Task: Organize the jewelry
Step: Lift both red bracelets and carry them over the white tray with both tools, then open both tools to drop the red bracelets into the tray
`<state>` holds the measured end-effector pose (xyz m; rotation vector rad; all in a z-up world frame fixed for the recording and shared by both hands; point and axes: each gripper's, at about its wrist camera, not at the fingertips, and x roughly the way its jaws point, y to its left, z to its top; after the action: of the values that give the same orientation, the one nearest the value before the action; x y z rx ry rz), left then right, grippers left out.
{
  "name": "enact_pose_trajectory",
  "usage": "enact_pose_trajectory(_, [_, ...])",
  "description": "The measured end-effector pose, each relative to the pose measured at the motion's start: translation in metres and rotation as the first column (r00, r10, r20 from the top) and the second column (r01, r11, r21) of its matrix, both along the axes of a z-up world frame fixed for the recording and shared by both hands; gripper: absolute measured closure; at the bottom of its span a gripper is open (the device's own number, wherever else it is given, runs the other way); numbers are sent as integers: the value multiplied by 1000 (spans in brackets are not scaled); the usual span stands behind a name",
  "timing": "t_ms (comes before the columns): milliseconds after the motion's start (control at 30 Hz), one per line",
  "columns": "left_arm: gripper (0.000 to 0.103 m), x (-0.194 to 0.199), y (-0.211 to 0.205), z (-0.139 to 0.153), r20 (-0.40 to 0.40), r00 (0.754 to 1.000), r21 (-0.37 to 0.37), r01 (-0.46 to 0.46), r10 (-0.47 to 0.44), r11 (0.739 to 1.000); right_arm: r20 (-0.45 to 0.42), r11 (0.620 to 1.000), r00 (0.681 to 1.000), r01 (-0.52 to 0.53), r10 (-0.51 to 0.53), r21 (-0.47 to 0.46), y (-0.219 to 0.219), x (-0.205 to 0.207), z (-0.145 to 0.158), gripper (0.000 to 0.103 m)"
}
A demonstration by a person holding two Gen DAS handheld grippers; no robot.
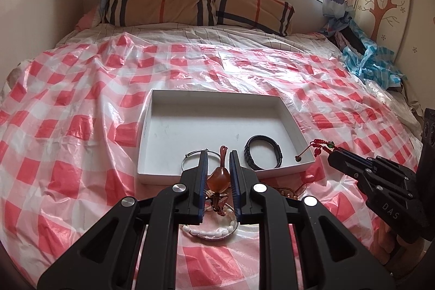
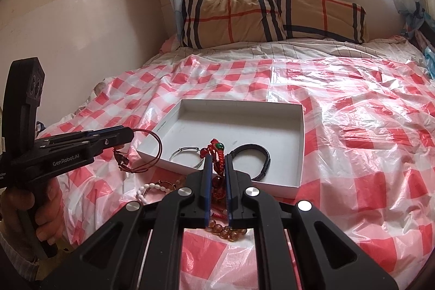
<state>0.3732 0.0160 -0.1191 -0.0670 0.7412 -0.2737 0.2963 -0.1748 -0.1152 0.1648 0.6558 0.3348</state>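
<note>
A shallow white box (image 1: pixel 217 93) (image 2: pixel 300 143) lies on the checked sheet. A black bracelet (image 1: pixel 262 154) (image 2: pixel 265 156) and a silver bangle (image 1: pixel 190 154) (image 2: pixel 185 154) lie in its near part. My left gripper (image 1: pixel 218 156) (image 2: pixel 131 133) hangs just short of the box's near left corner, shut on a red-cord necklace (image 2: pixel 159 151) with an amber pendant (image 1: pixel 218 175). My right gripper (image 2: pixel 218 156) (image 1: pixel 333 155) is over the box's near right edge, shut on a red knotted charm (image 2: pixel 217 151) (image 1: pixel 319 147) with a green bead.
A white bead bracelet (image 1: pixel 209 231) (image 2: pixel 151 188) and amber beads (image 2: pixel 228 231) lie on the red-and-white plastic sheet (image 1: pixel 81 127) in front of the box. A striped pillow (image 1: pixel 190 2) sits under the window. A blue plastic bag (image 1: pixel 369 61) lies far right. A hand (image 2: pixel 46 208) grips the left handle.
</note>
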Motion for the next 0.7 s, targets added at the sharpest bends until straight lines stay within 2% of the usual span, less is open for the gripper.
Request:
enact_pose_trajectory(300, [88,15,3,5,17,1000,-11,-10,10,1000,4,1000,1000,-1,0,13,2,16,-2,93])
enact_pose_trajectory(700, [88,46,-12,-1,10,1000,-53,22,-21,998,5,999,1000,0,0,32,3,45,-9,93])
